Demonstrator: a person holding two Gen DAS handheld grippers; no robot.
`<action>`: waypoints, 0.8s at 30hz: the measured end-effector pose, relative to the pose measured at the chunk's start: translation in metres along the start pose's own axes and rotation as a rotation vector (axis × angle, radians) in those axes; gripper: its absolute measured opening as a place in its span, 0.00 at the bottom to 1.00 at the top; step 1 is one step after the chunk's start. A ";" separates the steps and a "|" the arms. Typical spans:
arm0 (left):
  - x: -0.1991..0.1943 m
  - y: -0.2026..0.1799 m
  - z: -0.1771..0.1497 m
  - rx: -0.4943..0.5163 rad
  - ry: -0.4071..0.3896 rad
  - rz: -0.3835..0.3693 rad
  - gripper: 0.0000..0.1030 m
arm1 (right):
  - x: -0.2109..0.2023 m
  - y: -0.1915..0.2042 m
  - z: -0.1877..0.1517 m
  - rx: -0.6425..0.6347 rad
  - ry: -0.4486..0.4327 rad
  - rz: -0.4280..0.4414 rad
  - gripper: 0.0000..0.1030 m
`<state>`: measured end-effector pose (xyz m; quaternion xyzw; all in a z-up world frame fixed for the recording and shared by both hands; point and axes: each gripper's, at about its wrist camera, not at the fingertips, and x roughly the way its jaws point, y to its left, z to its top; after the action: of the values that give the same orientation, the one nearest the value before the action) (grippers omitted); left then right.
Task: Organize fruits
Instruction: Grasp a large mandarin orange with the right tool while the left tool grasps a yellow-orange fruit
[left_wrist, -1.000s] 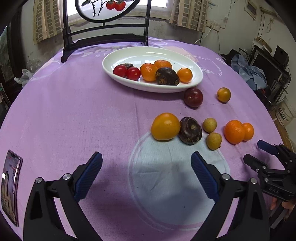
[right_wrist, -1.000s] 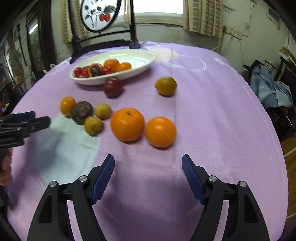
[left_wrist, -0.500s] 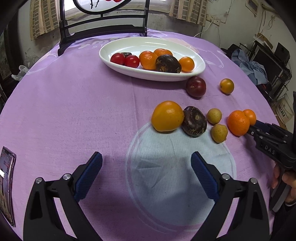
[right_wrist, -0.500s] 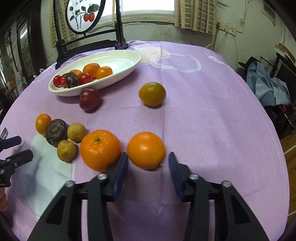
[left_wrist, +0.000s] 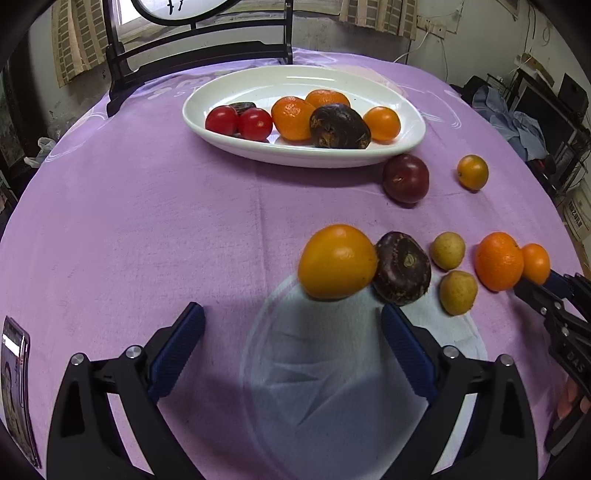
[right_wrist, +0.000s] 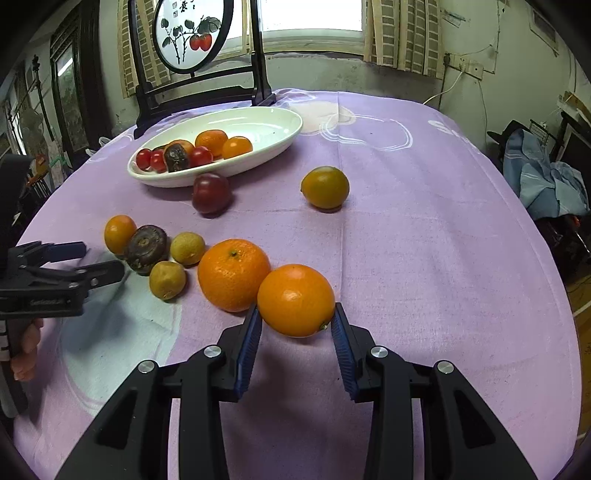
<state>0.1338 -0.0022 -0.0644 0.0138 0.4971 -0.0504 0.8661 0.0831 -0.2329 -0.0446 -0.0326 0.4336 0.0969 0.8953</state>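
A white oval dish at the back of the purple table holds tomatoes, oranges and a dark fruit. Loose fruit lies in front of it. My right gripper is shut on a smooth orange, next to a bigger mandarin. My left gripper is open and empty, just short of a yellow-orange fruit and a dark brown fruit.
Two small yellow-green fruits, a dark red plum and a greenish orange lie loose. A phone lies at the left edge. A dark chair stands behind the table.
My right gripper moved forward and closed on the smooth orange. My left gripper moved forward toward the yellow-orange fruit and stayed open.
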 end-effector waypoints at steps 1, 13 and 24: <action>0.002 -0.001 0.001 0.003 0.002 0.003 0.91 | -0.001 0.000 0.000 0.001 -0.001 0.006 0.38; 0.008 -0.018 0.020 0.090 -0.045 -0.015 0.45 | -0.002 0.001 -0.002 0.004 -0.007 0.039 0.38; -0.013 -0.011 0.001 0.081 -0.047 -0.036 0.36 | -0.006 -0.001 -0.002 0.006 -0.035 0.022 0.38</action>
<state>0.1273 -0.0125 -0.0520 0.0389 0.4742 -0.0866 0.8753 0.0777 -0.2354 -0.0410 -0.0237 0.4182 0.1059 0.9018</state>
